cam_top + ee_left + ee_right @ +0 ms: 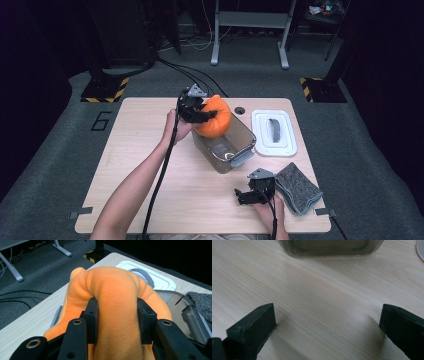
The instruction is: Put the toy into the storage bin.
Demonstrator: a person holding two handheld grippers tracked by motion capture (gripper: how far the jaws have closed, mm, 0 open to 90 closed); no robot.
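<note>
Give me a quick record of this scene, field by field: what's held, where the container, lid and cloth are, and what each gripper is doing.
held item: orange plush toy, pinched by left gripper
toy position: above the far end of the clear container
container: on table, centre, lid off
lid: white lid, flat on the table right of the container
cloth: grey folded cloth, near right corner
right gripper: jaws wide open, nothing between them, low at the table beside the cloth

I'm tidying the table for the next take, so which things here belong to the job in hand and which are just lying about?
In use:
- orange plush toy, pinched in the left gripper
- clear plastic container under it
- white lid, likely the container's

Lying about:
- folded grey cloth
- right gripper, open, resting on the table
</note>
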